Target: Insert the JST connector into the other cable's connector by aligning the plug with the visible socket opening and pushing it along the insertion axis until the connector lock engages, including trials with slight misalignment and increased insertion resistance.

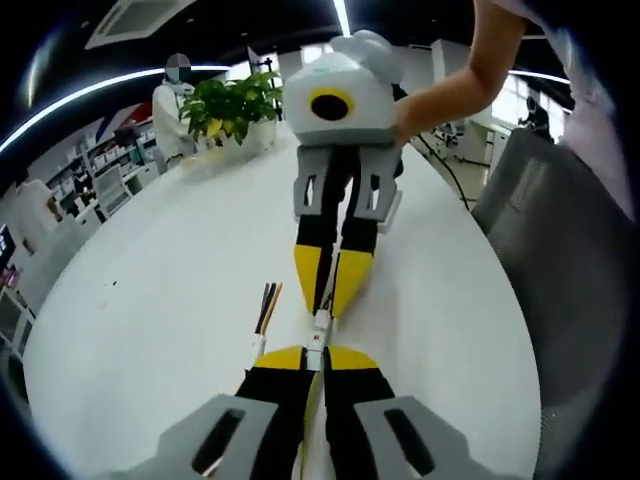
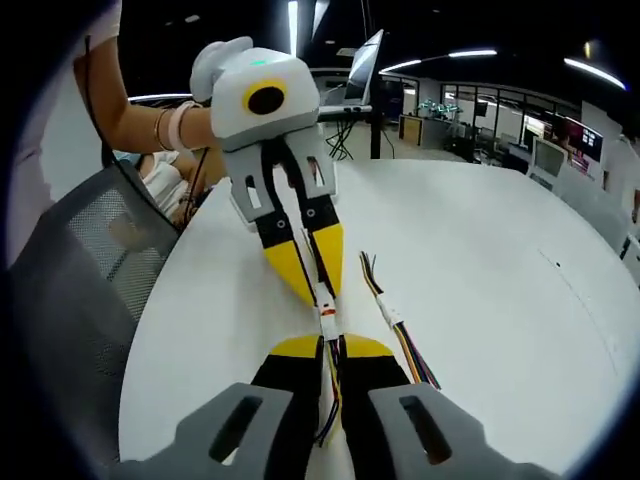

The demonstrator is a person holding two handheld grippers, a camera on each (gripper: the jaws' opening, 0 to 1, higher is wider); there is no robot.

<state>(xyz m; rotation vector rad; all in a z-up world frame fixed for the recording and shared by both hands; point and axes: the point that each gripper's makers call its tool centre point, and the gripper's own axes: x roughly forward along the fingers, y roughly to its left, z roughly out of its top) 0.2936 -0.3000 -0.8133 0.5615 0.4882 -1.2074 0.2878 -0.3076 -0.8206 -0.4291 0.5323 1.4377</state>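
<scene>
JST connector (image 1: 318, 333) sits between the two claw tips above the white table (image 1: 150, 330), in line with both. In the left gripper view, the left claw (image 1: 316, 357) is clenched on its cable, right claw (image 1: 333, 285) opposite, tips facing.

In the right gripper view, the right claw (image 2: 331, 345) grips the wired plug; the joint (image 2: 326, 305) lies straight ahead, the spare cable (image 2: 395, 325) just beside.

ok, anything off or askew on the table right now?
Nothing stands out. Both grippers meet tip to tip over the white table, each shut on a cable, connectors joined between them. A spare cable lies loose beside them, undamaged.
</scene>
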